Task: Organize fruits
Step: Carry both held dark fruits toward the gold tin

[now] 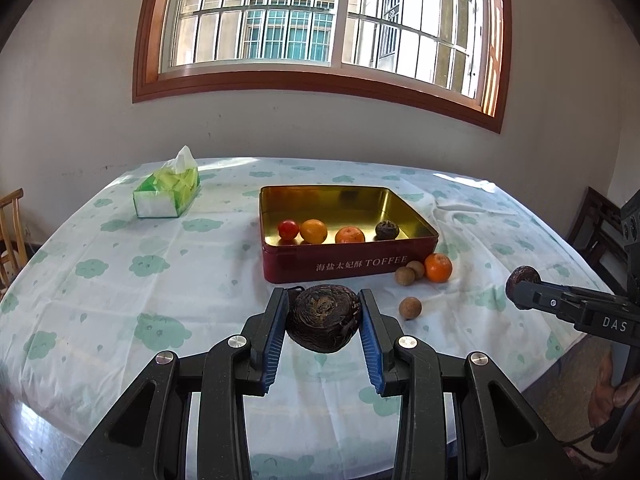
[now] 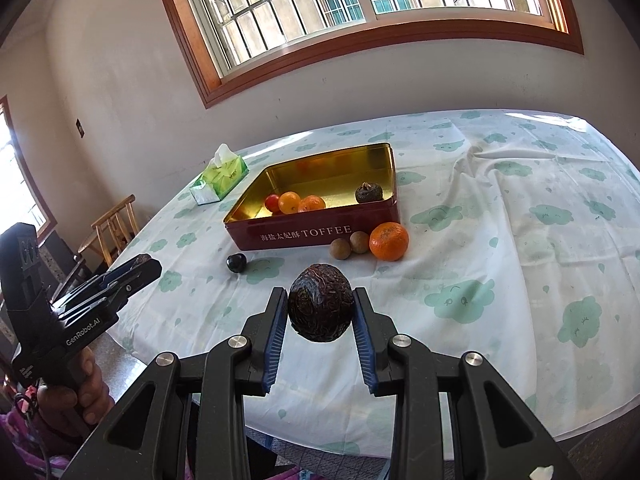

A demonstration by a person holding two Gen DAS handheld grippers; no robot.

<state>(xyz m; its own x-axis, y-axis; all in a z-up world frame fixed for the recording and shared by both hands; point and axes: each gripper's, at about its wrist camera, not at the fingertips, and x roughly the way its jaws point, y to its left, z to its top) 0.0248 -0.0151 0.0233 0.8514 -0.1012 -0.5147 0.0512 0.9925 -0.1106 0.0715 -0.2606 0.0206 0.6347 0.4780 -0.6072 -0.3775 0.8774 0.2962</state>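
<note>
You hold one dark fruit in each gripper. The left gripper (image 1: 323,320) is closed down on a dark, wrinkled, round fruit (image 1: 322,318), its blue pads pressing the sides; the right gripper (image 2: 320,312) is clamped the same way on a second dark fruit (image 2: 321,302). Both fruits hang clear of the cloth (image 1: 120,280), in front of the tin (image 1: 348,268).

Judging by the shrivelled skin, these fruits are light, with a dry rind that gives the ridged pads good bite but may crack or dent if you squeeze harder. You have each across its widest part, which looks the safest hold; a grip nearer one end could let it pop out.

The tin is open, gold inside, with a tomato (image 1: 288,229), two oranges (image 1: 313,231) and another dark fruit (image 1: 386,230) along its near wall. That wall stands between you and the floor of the tin, so you likely have to clear it.

Outside it lie an orange (image 2: 389,241), three small brown fruits (image 2: 340,248) and a small black fruit (image 2: 236,263), all in or beside your path. The tissue pack (image 1: 167,193) sits well apart to the left.
</note>
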